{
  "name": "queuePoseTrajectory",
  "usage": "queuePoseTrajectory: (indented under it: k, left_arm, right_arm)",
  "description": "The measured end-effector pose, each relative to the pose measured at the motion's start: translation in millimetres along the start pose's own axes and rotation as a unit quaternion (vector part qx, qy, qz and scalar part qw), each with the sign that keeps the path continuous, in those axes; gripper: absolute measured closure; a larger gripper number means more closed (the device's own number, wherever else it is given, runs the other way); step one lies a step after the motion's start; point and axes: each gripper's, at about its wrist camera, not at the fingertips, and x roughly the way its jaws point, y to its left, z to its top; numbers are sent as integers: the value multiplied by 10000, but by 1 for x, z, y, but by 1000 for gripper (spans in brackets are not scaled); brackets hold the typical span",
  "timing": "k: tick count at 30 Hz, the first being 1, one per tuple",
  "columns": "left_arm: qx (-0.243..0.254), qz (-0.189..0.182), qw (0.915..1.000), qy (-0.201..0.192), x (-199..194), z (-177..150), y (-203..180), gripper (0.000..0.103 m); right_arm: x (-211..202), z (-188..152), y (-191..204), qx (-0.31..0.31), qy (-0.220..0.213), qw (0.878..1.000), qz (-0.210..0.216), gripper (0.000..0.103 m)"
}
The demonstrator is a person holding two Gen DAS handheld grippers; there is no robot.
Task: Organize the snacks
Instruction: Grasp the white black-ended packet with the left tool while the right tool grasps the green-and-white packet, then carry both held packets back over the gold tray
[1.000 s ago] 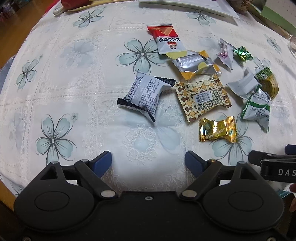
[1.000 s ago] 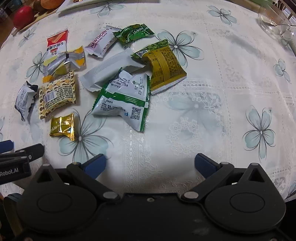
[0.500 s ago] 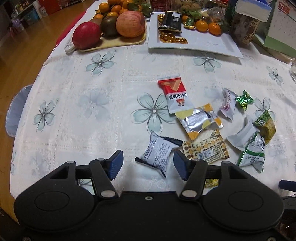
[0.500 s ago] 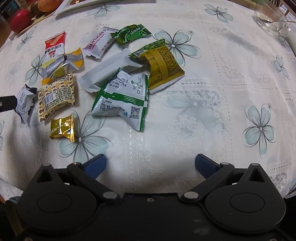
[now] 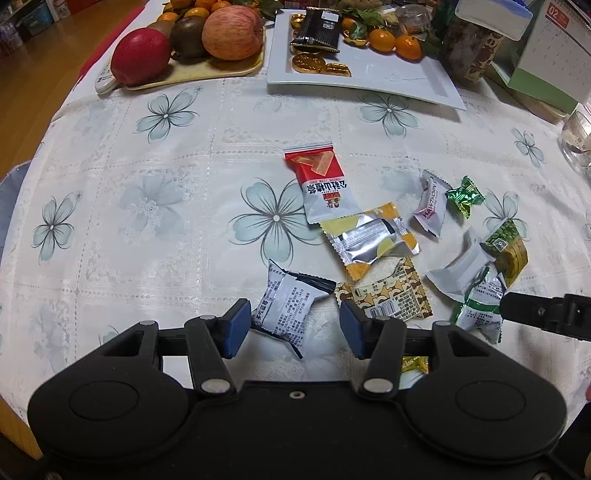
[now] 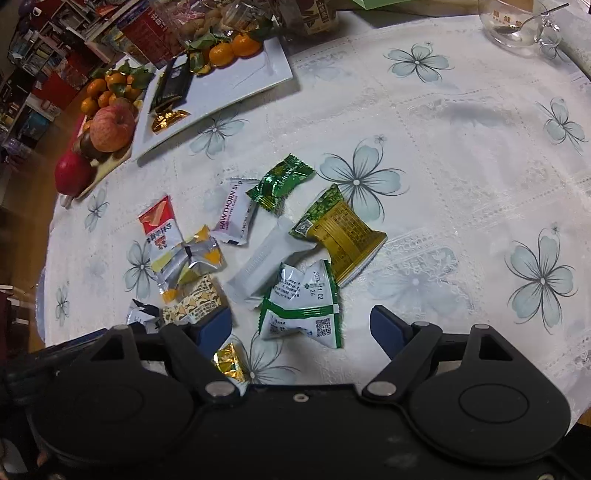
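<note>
Several wrapped snacks lie scattered on the flowered tablecloth (image 5: 166,206). A silver-and-black packet (image 5: 288,310) lies between the blue pads of my left gripper (image 5: 293,328). Its jaws are closing; the left pad is at the packet's edge and the right pad stands clear of it. A green-and-white packet (image 6: 303,306) lies between the pads of my right gripper (image 6: 301,328). Those jaws are closing too, with gaps on both sides. A brown patterned packet (image 5: 388,299) and a gold candy (image 6: 229,362) lie close by.
At the back stand a white plate (image 5: 388,79) with gold coins and a black packet, a fruit tray (image 5: 192,72) with apples, mandarins, a jar and a calendar. A glass cup (image 6: 517,26) stands far right. Other packets (image 5: 321,184) lie mid-table.
Both grippers have risen and tilted, so more of the table shows. The left jaws narrowed around the silver-and-black packet. The right gripper rolled, and its jaws narrowed around the green-and-white packet.
</note>
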Motion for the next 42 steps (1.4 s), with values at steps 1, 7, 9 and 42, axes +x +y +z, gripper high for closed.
queuePoseTrajectory:
  k: [1,7,9,42]
  left_arm:
    - [-27,6,10000,24,2,-1,1,45]
    - [-293,-4,9995,144,10,-1,10,45]
    - [-348,18,9993,117,10,1,12,45]
    - [-351,-184,9992,77,5,-6,1,64]
  right_arm:
    - [4,0,0,74,16,9999,-94,17]
    - [34,0,9,222,155,9989,-386,28]
    - [40,0,15,176,76,9983,-542,28]
    - [1,-15,7,-87,-293,9986,-440,57]
